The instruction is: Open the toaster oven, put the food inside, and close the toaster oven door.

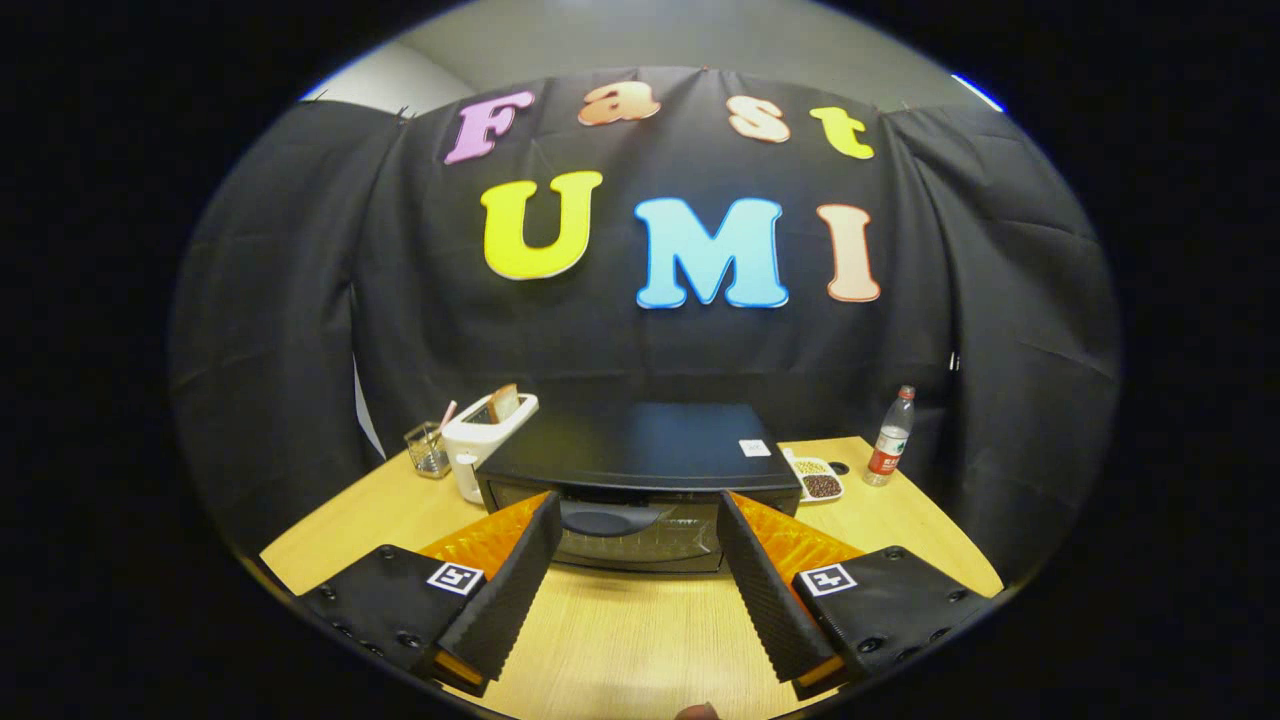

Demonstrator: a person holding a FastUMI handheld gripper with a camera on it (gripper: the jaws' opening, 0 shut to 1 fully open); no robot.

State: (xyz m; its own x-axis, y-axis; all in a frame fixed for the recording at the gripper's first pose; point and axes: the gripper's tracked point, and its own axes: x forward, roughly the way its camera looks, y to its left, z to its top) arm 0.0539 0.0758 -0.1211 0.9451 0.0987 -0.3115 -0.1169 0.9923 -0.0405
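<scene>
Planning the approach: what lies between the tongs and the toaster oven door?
In the gripper view, only bare wooden table lies between the open tongs and the toaster oven door handle.

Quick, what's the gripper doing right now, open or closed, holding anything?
Gripper: open and empty, its fingers spread wide and aimed at the handle on the closed door of the toaster oven.
</scene>
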